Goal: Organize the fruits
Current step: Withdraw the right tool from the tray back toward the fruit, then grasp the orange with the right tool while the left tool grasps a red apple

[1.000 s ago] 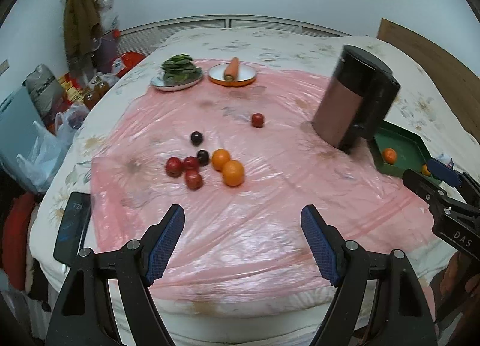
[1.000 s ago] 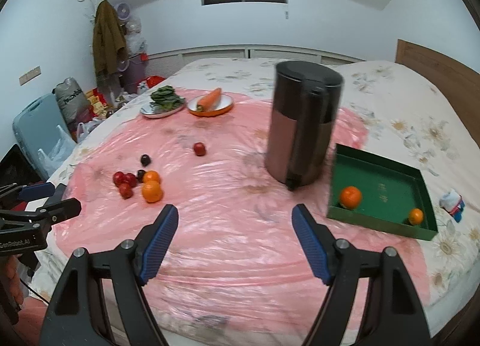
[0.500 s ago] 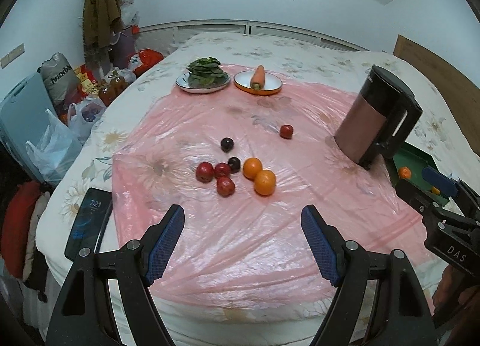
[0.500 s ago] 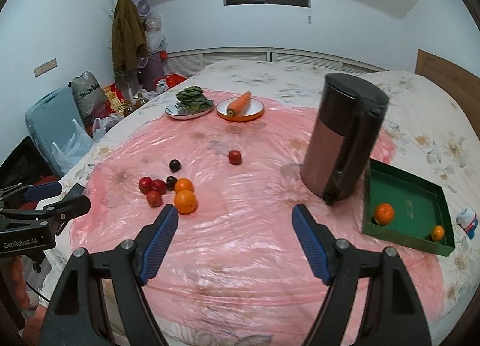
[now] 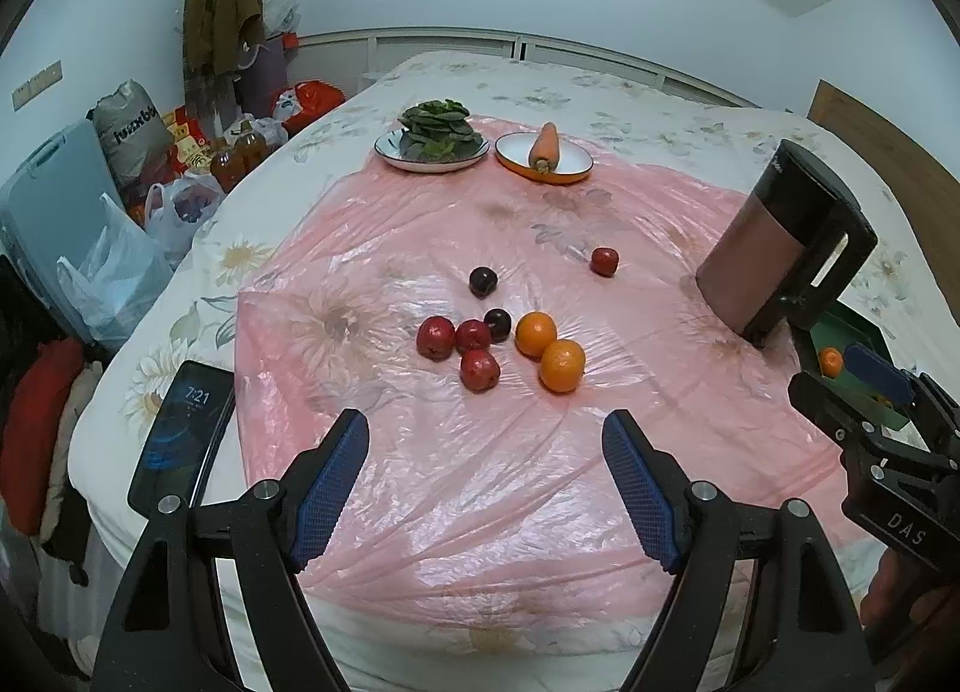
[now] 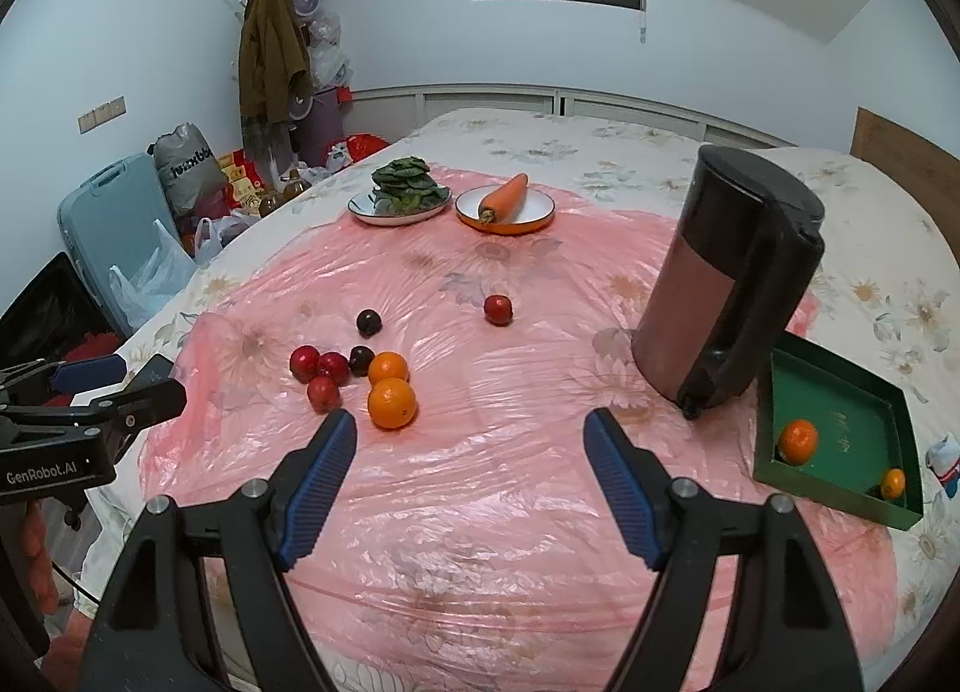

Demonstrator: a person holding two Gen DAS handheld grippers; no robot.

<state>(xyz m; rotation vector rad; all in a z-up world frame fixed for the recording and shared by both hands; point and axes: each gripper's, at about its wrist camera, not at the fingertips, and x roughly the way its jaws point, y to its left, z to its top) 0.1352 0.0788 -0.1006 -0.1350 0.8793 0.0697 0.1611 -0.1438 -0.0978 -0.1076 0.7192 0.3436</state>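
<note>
Both tongs, left and right, open, empty | fruit cluster mid-sheet, bare plastic beneath tongs

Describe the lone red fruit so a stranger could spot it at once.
Find the pink sheet on the bed, then the dark kettle. Between the kettle and the fruit cluster lies one red fruit, the only one touching no other.
</note>
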